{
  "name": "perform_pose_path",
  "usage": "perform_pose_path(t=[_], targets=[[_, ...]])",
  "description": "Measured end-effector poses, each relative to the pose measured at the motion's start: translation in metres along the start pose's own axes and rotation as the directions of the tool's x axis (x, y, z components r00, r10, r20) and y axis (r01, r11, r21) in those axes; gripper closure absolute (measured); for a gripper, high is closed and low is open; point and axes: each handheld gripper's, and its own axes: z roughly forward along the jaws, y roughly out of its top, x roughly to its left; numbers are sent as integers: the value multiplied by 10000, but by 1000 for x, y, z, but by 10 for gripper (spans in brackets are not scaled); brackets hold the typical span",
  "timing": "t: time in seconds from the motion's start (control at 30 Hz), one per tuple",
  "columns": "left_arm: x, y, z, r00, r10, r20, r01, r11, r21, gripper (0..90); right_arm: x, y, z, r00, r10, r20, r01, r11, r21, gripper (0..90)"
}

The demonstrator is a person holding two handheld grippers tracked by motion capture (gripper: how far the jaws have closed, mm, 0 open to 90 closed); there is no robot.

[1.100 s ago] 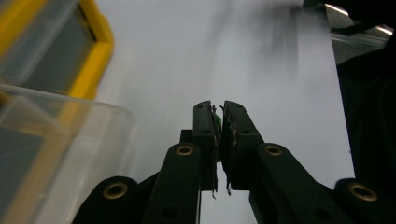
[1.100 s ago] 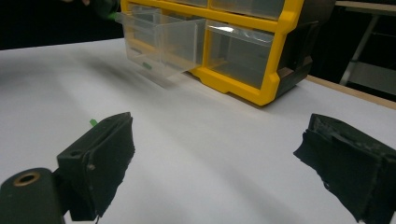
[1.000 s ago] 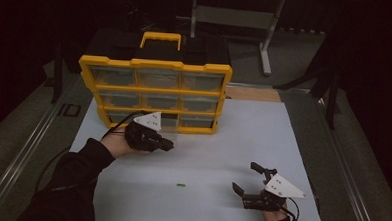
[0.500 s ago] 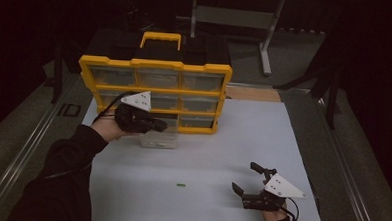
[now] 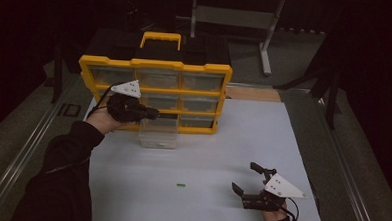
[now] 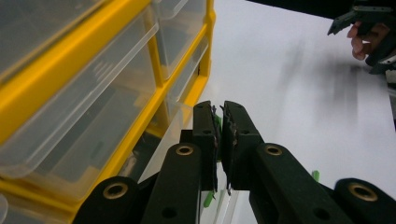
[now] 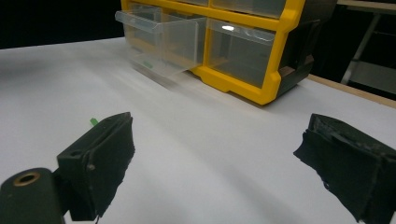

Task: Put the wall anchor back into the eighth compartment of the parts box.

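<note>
White table (image 5: pixel 222 141), drawer (image 5: pixel 158 134) pulled out

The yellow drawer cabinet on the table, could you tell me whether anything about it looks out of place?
One clear plastic drawer in the bottom row of the yellow drawer cabinet juts well out over the white table while the others sit flush. A small green piece lies loose on the table.

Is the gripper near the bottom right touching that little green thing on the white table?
Apart. In the high view, bare white table lies between the right gripper and the green piece.
</note>
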Motion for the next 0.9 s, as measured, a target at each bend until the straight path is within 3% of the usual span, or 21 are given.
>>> perform_pose_path(t=[0.4, 0.47, 0.9], targets=[[6, -14, 24, 9982, -593, 48, 591, 9978, 311, 845, 0, 0, 0, 10000, 43, -18, -43, 10000, 27, 86], [7, -17, 29, 9978, -654, -116, 660, 9963, 552, 845, 0, 0, 0, 10000, 45, -23, -45, 10000, 13, 86], [11, -35, 48, 9944, -1034, -216, 1055, 9839, 1441, 844, 0, -1, 0, 10000, 81, -58, -81, 10000, 8, 86]])
